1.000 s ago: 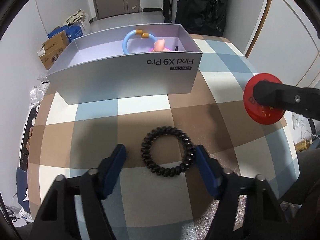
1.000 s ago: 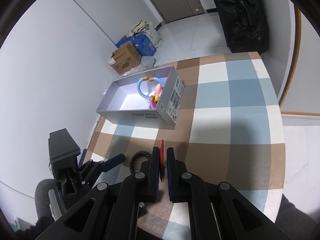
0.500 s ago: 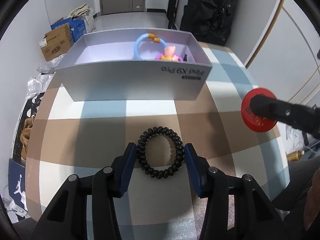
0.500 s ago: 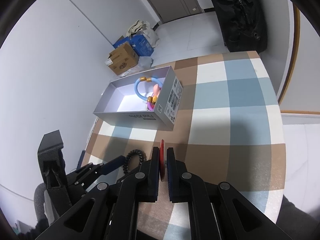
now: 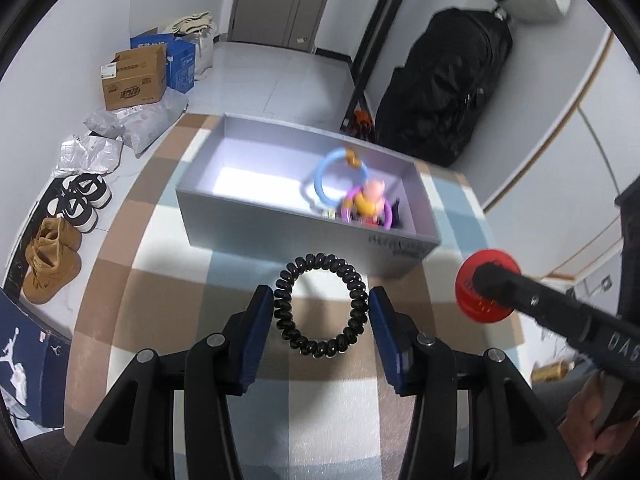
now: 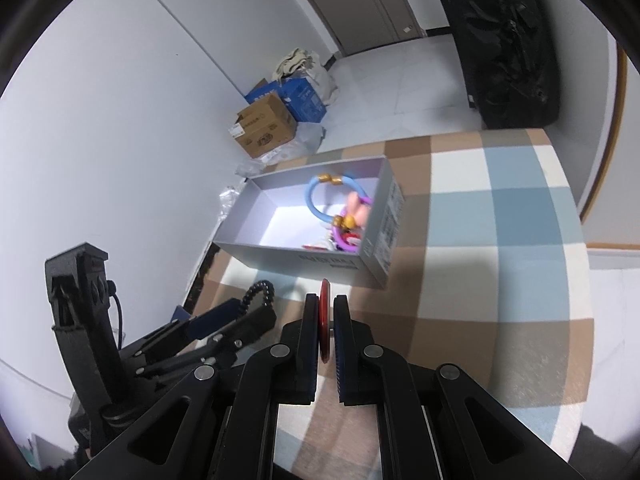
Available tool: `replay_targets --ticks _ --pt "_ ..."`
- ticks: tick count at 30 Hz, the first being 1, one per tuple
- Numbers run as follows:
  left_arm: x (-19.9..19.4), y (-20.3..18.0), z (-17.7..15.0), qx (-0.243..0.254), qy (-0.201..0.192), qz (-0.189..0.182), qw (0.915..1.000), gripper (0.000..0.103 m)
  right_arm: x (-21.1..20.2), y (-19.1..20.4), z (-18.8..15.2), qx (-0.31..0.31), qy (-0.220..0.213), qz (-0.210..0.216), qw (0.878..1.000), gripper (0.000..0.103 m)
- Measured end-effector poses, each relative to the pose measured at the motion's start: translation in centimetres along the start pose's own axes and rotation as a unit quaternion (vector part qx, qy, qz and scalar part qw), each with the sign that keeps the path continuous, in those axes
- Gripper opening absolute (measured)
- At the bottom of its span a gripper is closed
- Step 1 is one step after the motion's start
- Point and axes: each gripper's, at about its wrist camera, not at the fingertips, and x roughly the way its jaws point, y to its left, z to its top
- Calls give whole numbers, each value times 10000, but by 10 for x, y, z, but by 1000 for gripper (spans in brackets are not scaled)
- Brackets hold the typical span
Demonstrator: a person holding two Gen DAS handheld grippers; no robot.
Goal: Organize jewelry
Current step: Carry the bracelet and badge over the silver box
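Left hand-held gripper (image 5: 322, 306) pinches a ridged, seemingly rubbery coil ring (image 5: 321, 307).

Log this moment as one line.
left gripper: shut on coil band | right gripper: shut on red disc | box: open

The tablecloth with a large check pattern (image 5: 168, 300) shows squares of brown, pale blue, white and grey-beige. On it stands a silver-grey cardboard box (image 5: 256, 220) whose inside is pale lilac-white and whose side carries dark lettering. In the box lie a light blue plastic ring with orange-gold beads (image 5: 320, 184), a purple plastic ring (image 5: 386, 210) and a small pink figure (image 5: 374, 192). The coiled spiral hair tie (image 5: 320, 308) is glossy black. The flat round disc (image 5: 466, 300) is bright red with small yellow marks. Both the left gripper (image 5: 322, 312) and the right gripper (image 6: 326, 320) are black with dark blue pads. On the pale floor stand a brown cardboard carton (image 5: 134, 80), a blue carton (image 5: 178, 64), tan boots (image 5: 50, 264) and black-and-white shoes (image 5: 80, 200); a large bag (image 5: 444, 92) is black.
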Motion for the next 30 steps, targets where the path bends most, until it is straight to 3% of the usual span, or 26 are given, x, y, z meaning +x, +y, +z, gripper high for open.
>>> replay_targets --ticks 12,30 --pt "-6 17 29 -376 -446 -211 9981 43 5 10 29 16 -377 258 9990 6" --pt "20 28 60 -883 -226 -390 9951 43 35 8 71 65 -289 493 9983 6"
